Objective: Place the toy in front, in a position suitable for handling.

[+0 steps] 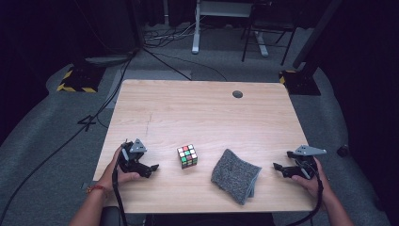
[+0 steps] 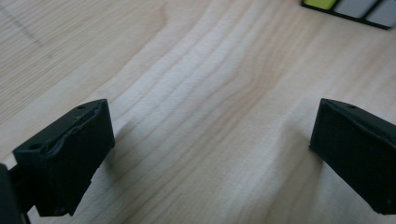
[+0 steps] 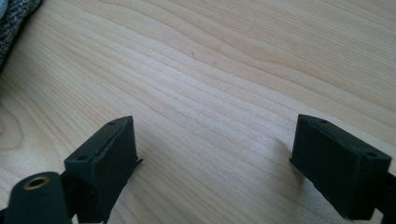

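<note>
A scrambled colour cube (image 1: 187,156) stands on the wooden table (image 1: 202,108), near the front and left of centre. To its right lies a folded grey cloth (image 1: 235,175). My left gripper (image 1: 153,168) rests on the table to the left of the cube, held in a hand, its jaws wide open over bare wood (image 2: 210,140). The cube's edge (image 2: 348,7) peeks in at the top right of the left gripper view. My right gripper (image 1: 277,167) sits to the right of the cloth, open too (image 3: 215,158), with a corner of the cloth (image 3: 14,23) at the top left of its view.
A round cable hole (image 1: 237,94) is near the table's far edge. Beyond the table are cables on grey carpet, a white desk leg (image 1: 196,28) and yellow-black striped stand bases (image 1: 77,80).
</note>
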A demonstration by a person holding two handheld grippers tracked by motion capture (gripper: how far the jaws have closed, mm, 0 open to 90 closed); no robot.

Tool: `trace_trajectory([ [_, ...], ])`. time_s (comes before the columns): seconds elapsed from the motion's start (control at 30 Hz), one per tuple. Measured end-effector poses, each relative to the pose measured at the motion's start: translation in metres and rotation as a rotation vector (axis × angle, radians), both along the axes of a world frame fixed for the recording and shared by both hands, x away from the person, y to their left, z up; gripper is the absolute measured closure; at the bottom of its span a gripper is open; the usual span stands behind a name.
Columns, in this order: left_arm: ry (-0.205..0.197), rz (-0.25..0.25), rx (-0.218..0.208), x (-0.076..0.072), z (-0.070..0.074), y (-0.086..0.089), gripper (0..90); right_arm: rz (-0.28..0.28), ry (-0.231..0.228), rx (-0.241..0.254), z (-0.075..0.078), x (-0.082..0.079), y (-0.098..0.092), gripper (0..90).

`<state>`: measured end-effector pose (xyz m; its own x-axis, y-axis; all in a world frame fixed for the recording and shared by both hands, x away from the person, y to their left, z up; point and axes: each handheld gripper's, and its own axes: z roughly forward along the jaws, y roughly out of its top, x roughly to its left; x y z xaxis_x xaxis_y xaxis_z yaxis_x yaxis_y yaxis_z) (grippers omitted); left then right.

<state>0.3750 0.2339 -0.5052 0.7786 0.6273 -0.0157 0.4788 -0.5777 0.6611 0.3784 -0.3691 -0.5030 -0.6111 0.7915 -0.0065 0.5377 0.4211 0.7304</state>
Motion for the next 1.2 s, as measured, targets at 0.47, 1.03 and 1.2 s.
trace_trajectory([
  [0.47, 0.001, -0.021, -0.002, -0.018, 0.000, -0.015, 0.1, 0.144, -0.060, 0.110, 0.037, -0.017, 0.018, 21.9],
  [1.03, 0.001, -0.056, 0.000, -0.022, 0.000, -0.051, 0.0, 0.425, -0.075, 0.034, 0.044, -0.049, 0.120, 34.3],
  [1.2, 0.001, -0.075, 0.000, -0.020, 0.000, -0.059, 0.1, 0.454, -0.003, -0.068, 0.019, -0.043, 0.138, 40.6],
])
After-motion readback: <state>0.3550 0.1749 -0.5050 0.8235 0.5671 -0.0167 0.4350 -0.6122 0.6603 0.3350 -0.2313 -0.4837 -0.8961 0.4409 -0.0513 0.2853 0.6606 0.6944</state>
